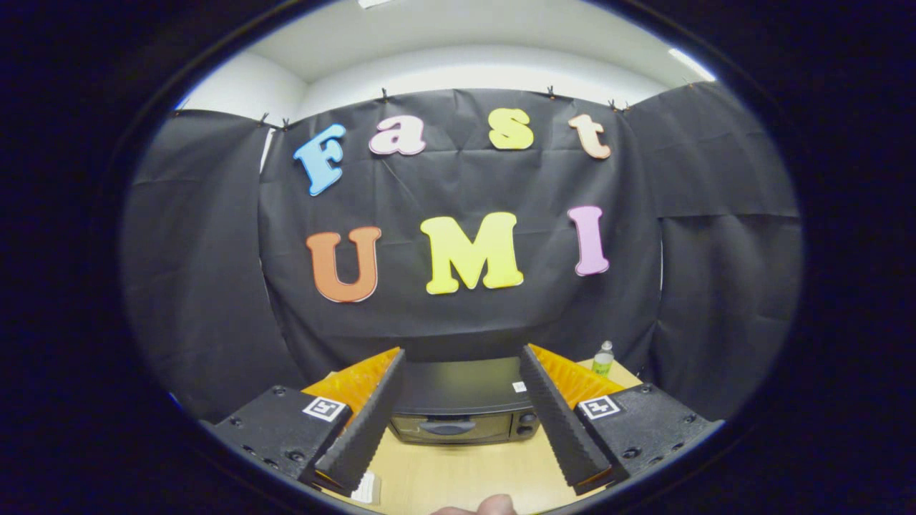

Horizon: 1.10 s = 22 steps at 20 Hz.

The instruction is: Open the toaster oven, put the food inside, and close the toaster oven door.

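Nearest of all, a fingertip (494, 505) of the person pokes in just below the tongs (461, 372); what it is doing I cannot tell. The two fingers of the tongs stand wide apart and hold nothing; between them there is only bare tabletop (465, 472) and, further on, the oven. A small white thing (368, 489) lies on the wood beside the heel of one finger; it is too cut off to name.

Beyond the fingertips, straight ahead and lower than the tongs, sits the toaster oven (458, 408); it is square-on, framed almost evenly between the two fingers, with its long axis running across the line of the fingers, not along it. Its door is up and shut; the door handle (447, 427) lies as a crosswise bar in the middle of the front, and the knobs (526, 423) stand at one end of the front. A white sticker (519, 387) sits on the flat top near that same end.

The food I cannot find on the tabletop or in the tongs; through the door glass nothing can be made out. A shut door with empty tongs would suit either food waiting somewhere off to a side or food already inside; the scene does not settle which.

Further back and off to one side, a small bottle (603, 360) stands at the tabletop's far corner; behind everything hangs the black cloth wall (200, 250).
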{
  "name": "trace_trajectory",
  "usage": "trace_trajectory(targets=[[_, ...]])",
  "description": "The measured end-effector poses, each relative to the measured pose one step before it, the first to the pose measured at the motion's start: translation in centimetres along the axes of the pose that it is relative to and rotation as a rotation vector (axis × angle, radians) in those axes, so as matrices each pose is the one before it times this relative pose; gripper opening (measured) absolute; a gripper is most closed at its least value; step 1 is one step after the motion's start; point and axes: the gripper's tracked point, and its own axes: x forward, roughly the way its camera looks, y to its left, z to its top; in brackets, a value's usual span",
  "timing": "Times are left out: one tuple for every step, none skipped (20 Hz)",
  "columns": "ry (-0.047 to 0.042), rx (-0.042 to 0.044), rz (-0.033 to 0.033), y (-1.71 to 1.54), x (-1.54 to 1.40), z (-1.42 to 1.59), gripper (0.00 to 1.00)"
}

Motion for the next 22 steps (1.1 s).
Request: trace_trajectory(targets=[[0.00391,-0.00258,0.00096,0.063,-0.944,0.001,1.0],[0.0071,0.00337,0.00268,0.23,-0.696,-0.19,1.0],[0.00918,0.00879,0.00326,0.157,-0.651,-0.227,1.0],[0.01236,0.00951,0.00099,0.136,-0.374,-0.349,1.0],[0.00823,0.00446,-0.00017,0.04,-0.445,-0.197,1.0],[0.00607,-0.00168,-0.00478,-0.165,-0.243,-0.078,1.0],[-0.00164,-0.00313,-0.00399,-0.213,-0.206,0.106,1.0],[-0.001,-0.00016,-0.00834,-0.227,-0.155,0.084,1.0],[-0.00387,0.0008,-0.00855,-0.176,-0.21,0.13,1.0],[-0.00159,-0.00281,-0.00821,-0.129,-0.1,0.063,1.0],[0.00093,-0.00116,-0.0035,-0.048,-0.15,-0.034,1.0],[0.00333,0.0006,-0.0022,0.082,-0.162,-0.095,1.0],[0.00441,0.0036,-0.00419,-0.064,-0.108,-0.158,1.0],[0.00122,0.00345,-0.00223,0.125,-0.045,-0.114,1.0],[0.00736,0.00199,0.00158,0.086,-0.111,-0.239,1.0],[0.00448,0.00358,0.00073,0.055,-0.058,-0.176,1.0],[0.00041,0.00444,-0.00233,-0.041,-0.13,-0.034,1.0],[-0.00173,0.00135,-0.00476,-0.157,-0.021,0.008,1.0],[0.00051,-0.00004,-0.00548,-0.177,-0.059,-0.001,1.0],[0.00368,0.00219,-0.00513,-0.103,-0.014,-0.099,1.0],[0.0033,0.00471,-0.00187,-0.015,-0.046,-0.159,1.0],[-0.00003,0.00417,-0.00227,0.024,-0.055,0.043,1.0]])
